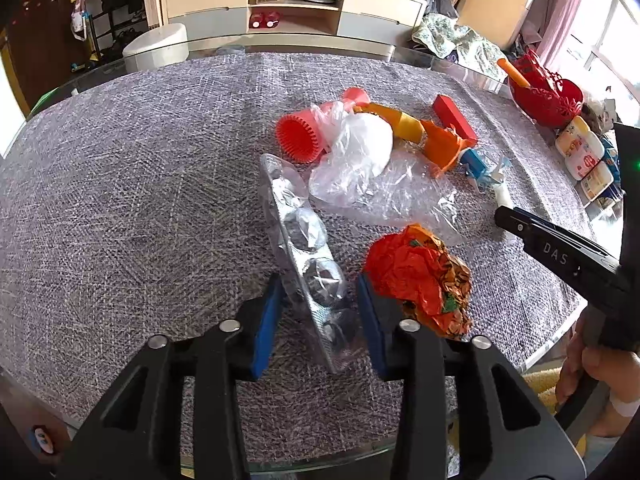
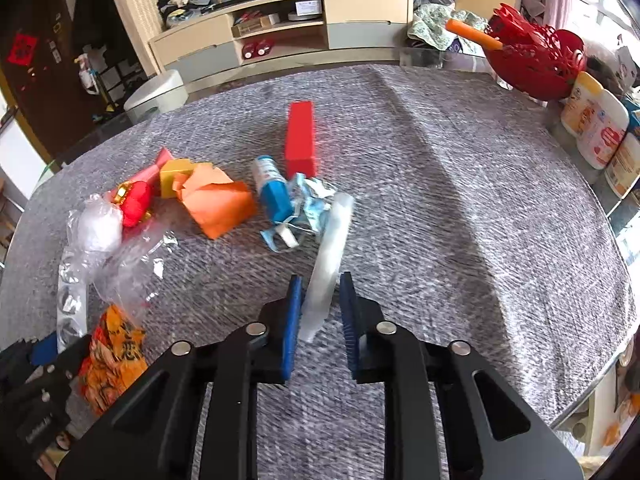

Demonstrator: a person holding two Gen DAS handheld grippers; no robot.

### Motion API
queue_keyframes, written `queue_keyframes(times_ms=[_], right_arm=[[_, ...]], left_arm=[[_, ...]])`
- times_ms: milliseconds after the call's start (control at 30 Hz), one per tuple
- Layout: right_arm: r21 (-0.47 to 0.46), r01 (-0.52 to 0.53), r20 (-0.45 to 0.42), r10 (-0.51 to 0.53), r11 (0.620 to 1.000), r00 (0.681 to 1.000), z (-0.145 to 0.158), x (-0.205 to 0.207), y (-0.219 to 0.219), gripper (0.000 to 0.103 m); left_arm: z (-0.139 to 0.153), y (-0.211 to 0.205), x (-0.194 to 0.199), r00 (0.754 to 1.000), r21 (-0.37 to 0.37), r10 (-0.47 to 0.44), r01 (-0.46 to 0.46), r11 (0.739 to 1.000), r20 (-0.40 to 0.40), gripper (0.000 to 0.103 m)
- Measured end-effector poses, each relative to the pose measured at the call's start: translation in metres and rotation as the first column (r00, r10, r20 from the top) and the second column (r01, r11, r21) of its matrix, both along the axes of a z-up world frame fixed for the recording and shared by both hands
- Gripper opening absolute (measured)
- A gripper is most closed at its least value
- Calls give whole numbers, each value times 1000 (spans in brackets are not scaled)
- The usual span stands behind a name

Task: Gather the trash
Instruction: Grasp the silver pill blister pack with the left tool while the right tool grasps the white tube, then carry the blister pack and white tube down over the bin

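Note:
My left gripper [image 1: 318, 282] has its blue pads against the two sides of a clear plastic blister tray [image 1: 296, 216] that holds foil cups. The tray lies tilted on the grey tablecloth [image 1: 140, 200]. In the right wrist view my right gripper [image 2: 320, 280] is shut on the near end of a white tube [image 2: 332, 240]. In the left wrist view the white tube [image 1: 503, 196] shows just past the right gripper [image 1: 502, 216]. A crumpled orange-red paper ball [image 1: 420, 276] lies just right of my left gripper. Clear plastic film [image 1: 360, 176] and a blue carton [image 2: 274, 192] lie further out.
A red ribbed cup [image 1: 298, 136], folded orange paper [image 2: 220, 200] and a red box [image 2: 301, 140] sit mid-table. A red basket [image 2: 536, 60] and several white bottles [image 2: 600, 128] line the right edge. A hand [image 1: 588, 364] holds the right gripper. A low cabinet [image 1: 292, 8] stands beyond the table.

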State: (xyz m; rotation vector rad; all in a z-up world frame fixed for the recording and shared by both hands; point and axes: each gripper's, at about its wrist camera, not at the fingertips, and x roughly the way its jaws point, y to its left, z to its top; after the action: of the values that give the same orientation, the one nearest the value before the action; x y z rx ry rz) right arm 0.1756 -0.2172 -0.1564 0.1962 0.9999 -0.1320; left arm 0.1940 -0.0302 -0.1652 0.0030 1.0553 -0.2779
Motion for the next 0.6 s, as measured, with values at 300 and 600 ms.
queue_keyframes(times_ms=[300,600], right_arm=[[30,-24,-6,24,999,1000,2,-26,-11,14],[51,-80,-20,81,996,997,4,-68,-9,14]], left_arm=[[0,6,-17,1000,16,-19,19,1000,5,28],[6,16,-51,1000,-1,-26,26,1000,8,24]])
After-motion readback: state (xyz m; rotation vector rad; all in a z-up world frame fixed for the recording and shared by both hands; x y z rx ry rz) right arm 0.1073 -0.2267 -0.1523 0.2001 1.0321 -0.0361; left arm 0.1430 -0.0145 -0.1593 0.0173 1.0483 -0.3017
